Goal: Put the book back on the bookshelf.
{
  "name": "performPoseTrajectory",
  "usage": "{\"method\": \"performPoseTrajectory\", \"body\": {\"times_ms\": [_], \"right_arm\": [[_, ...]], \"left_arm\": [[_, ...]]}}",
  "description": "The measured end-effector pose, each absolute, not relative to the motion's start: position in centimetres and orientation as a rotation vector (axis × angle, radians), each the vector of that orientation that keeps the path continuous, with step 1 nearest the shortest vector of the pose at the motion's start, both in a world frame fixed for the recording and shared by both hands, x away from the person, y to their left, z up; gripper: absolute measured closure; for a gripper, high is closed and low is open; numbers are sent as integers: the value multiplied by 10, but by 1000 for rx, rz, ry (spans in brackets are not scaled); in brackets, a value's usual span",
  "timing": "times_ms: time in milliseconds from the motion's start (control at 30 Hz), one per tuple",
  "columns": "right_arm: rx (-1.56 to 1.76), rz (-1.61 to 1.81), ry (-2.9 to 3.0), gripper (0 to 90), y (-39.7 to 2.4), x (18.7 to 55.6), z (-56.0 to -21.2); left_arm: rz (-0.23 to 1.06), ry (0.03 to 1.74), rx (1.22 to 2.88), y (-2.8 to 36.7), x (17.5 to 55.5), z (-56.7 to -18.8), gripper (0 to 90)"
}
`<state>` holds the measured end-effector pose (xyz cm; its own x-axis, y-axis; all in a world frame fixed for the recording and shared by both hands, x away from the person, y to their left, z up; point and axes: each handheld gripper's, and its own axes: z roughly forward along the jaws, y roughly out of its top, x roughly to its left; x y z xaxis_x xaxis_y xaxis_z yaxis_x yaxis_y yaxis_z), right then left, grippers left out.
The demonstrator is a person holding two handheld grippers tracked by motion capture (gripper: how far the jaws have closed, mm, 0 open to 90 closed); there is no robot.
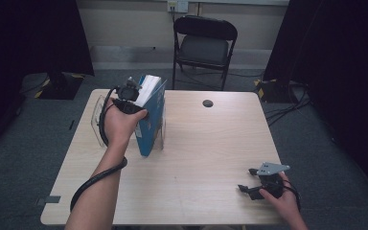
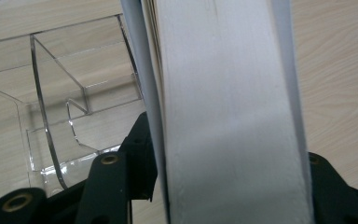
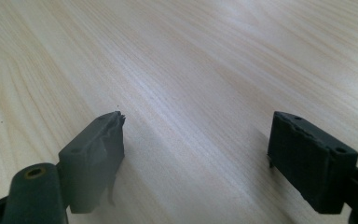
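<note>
Thick blue book (image 1: pixel 152 115), upright in clear holder (image 1: pixel 97 120)

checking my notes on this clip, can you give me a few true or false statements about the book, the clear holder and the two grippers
1. The blue book stands upright at the clear holder. True.
2. The left gripper has the book's page block between its jaws. True.
3. The right gripper holds a pen. False: its jaws stand apart over bare table with nothing between them.
4. The book lies flat in the table's middle. False: it stands on edge near the far left.
5. A folding chair stands beyond the table. True.
</note>
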<state>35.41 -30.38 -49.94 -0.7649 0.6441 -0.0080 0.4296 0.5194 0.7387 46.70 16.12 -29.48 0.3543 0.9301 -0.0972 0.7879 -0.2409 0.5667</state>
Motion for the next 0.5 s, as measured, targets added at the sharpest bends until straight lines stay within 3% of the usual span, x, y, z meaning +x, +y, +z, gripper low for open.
{"method": "performPoseTrajectory", "body": {"times_ms": [500], "right_arm": [[903,1090,2483,178,-304,354,-499]], "left_arm": [[320,1438,2093,169,453,-291,462]]}}
